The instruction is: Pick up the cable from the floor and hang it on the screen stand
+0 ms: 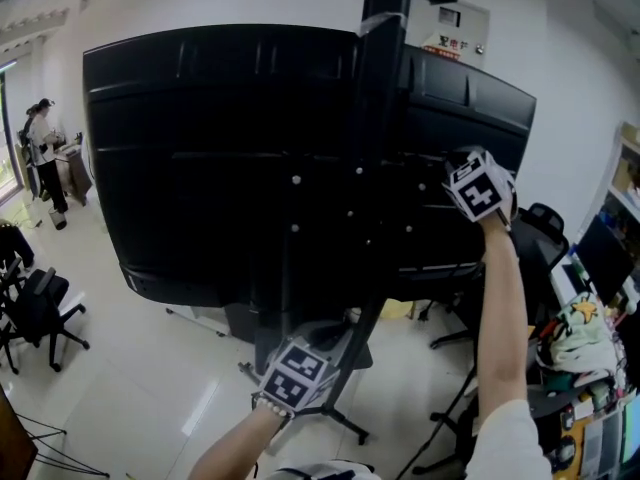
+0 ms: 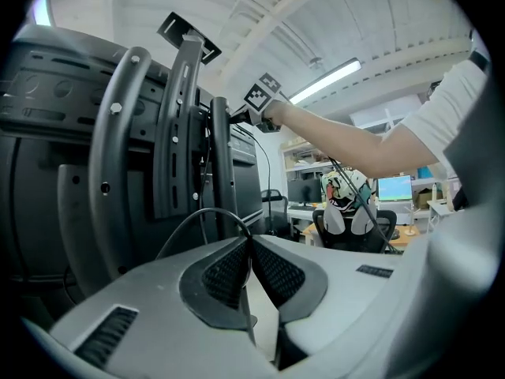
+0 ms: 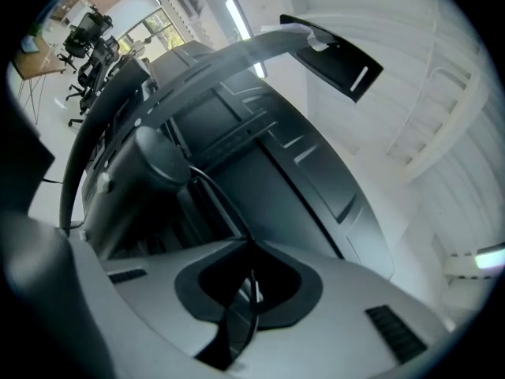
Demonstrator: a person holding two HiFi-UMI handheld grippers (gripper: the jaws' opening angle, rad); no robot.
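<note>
The thin black cable [image 2: 207, 210] is held up behind the large black screen [image 1: 200, 148], beside the black metal screen stand [image 1: 378, 108]. The fingers of the left gripper [image 2: 251, 242] are clenched on it low down, and those of the right gripper [image 3: 248, 247] are clenched on it higher up.

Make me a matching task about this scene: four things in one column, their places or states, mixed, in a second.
1 left hand-held gripper
2 right hand-held gripper
3 cable
4 office chair

A on the floor, far left
B raised, at the screen's back
C low, under the screen
D pinched at two points

Pairs: 1-C; 2-B; 3-D; 4-A
</note>
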